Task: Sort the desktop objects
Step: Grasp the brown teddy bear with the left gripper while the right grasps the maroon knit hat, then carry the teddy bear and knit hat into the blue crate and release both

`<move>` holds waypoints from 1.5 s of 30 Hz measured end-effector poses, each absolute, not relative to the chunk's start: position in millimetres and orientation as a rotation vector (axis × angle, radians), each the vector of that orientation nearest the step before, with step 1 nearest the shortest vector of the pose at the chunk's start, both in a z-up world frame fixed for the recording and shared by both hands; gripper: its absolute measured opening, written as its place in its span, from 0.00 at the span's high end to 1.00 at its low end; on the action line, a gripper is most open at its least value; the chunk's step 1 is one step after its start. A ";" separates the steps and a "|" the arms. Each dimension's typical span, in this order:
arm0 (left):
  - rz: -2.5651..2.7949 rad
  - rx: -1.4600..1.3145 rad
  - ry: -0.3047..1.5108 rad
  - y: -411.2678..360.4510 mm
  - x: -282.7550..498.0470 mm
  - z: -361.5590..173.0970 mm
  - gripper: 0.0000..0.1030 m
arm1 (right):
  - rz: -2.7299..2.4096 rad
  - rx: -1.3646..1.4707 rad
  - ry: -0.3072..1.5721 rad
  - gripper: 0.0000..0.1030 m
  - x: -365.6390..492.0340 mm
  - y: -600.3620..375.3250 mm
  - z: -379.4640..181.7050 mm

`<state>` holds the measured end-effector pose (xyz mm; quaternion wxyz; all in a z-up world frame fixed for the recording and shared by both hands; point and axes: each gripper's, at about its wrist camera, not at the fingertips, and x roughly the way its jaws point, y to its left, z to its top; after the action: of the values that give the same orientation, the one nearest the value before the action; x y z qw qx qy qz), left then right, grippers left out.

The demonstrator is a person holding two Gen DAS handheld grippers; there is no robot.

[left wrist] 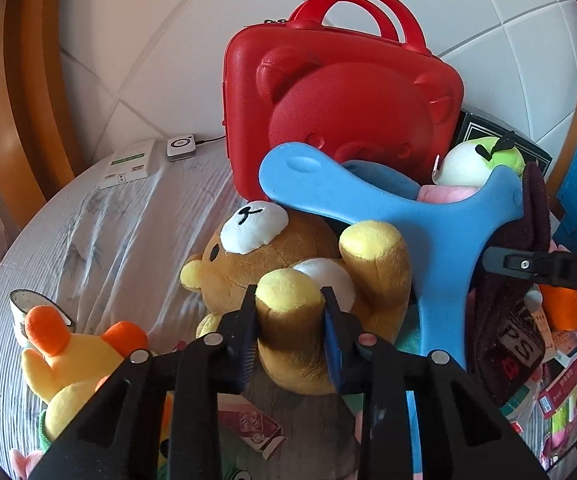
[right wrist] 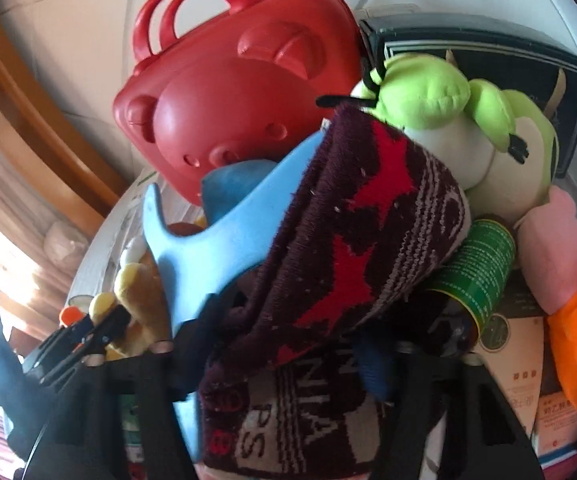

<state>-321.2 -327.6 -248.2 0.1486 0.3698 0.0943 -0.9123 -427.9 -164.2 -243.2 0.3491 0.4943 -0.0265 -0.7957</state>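
My left gripper [left wrist: 290, 320] is shut on the yellow-soled foot of a brown bear plush [left wrist: 284, 256] that lies on its back on the white cloth. The bear also shows in the right wrist view [right wrist: 136, 304]. A dark maroon knit scarf [right wrist: 328, 248] with red stars drapes over my right gripper [right wrist: 288, 344] and hides its fingertips; the scarf seems held between them. It also shows in the left wrist view [left wrist: 508, 320]. A blue foam neck rest [left wrist: 428, 220] leans over the bear, and it shows in the right wrist view [right wrist: 208, 240].
A red bear-faced case [left wrist: 340, 100] stands at the back. A green-white plush [right wrist: 460, 120], a dark box [right wrist: 488, 52], a green can [right wrist: 476, 272], pink and orange plush [right wrist: 568, 280] and packets crowd the right. A yellow plush [left wrist: 72, 364] and a cup [left wrist: 24, 308] lie left.
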 end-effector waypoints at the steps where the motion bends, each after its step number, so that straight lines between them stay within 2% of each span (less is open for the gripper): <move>1: -2.629 1.062 0.254 -325.8 -319.6 -246.4 0.74 | -2.048 1.299 -0.086 0.81 -430.1 -161.7 -247.9; 3: -2.646 1.059 0.217 -322.8 -316.1 -241.2 0.74 | -2.033 1.274 -0.119 0.87 -428.4 -152.5 -242.8; 18: -2.758 0.910 0.153 -304.9 -263.3 -164.5 0.75 | -2.134 0.891 -0.187 0.88 -357.8 -61.4 -104.2; 28: -2.863 0.822 0.069 -274.4 -216.2 -116.8 0.75 | -2.185 0.731 -0.225 0.88 -296.9 -25.5 -53.3; 38: -3.070 0.764 -0.058 -214.6 -202.1 -67.6 0.75 | -2.316 0.621 -0.269 0.88 -240.3 24.6 -17.2; 45: -3.243 0.714 -0.171 -140.9 -217.1 -25.4 0.75 | -2.449 0.463 -0.308 0.88 -204.9 93.4 24.7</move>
<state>-217.1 -140.9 -25.4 -0.0915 0.2137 -0.0513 -0.9712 -204.9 93.4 24.7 0.3099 0.1753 -0.1168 -0.9271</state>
